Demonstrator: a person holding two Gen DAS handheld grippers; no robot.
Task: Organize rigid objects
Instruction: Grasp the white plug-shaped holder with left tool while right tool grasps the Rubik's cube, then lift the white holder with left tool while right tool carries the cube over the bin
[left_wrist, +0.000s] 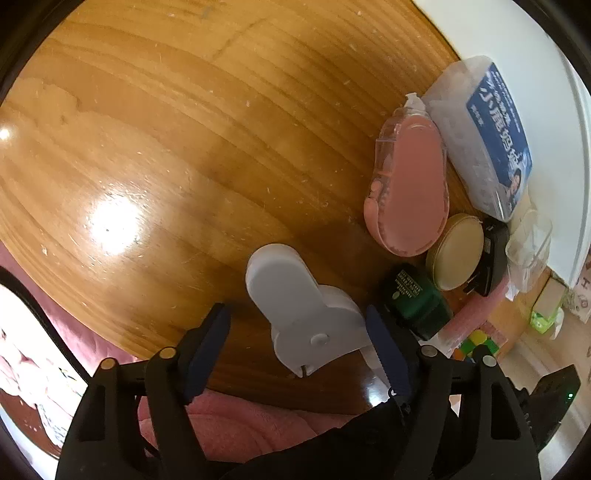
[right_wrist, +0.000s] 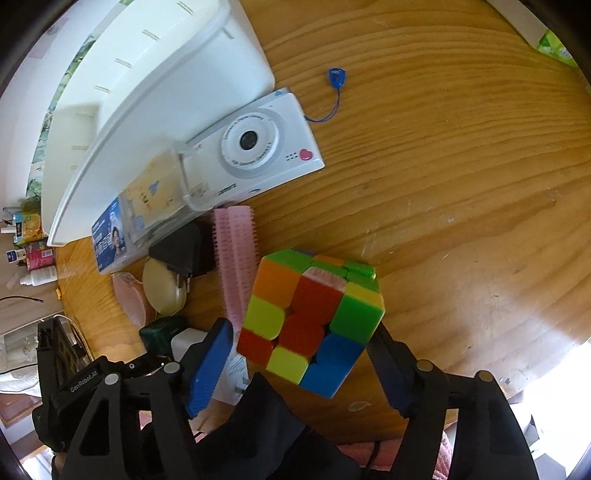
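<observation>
Right wrist: your right gripper (right_wrist: 301, 363) straddles the puzzle cube (right_wrist: 310, 321), fingers half-open, not visibly gripping, poised for lifting; your left gripper (left_wrist: 299, 350), half-open, likewise brackets the white plug (left_wrist: 299, 310).

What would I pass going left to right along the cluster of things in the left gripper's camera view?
White plug-like gadget → green box → pink tape dispenser → round gold tin → black plug adapter → clear plastic case.

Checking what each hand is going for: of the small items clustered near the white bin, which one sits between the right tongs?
The multicoloured puzzle cube; it alone lies between the right tongs, while the pink comb and white camera lie beyond.
</observation>
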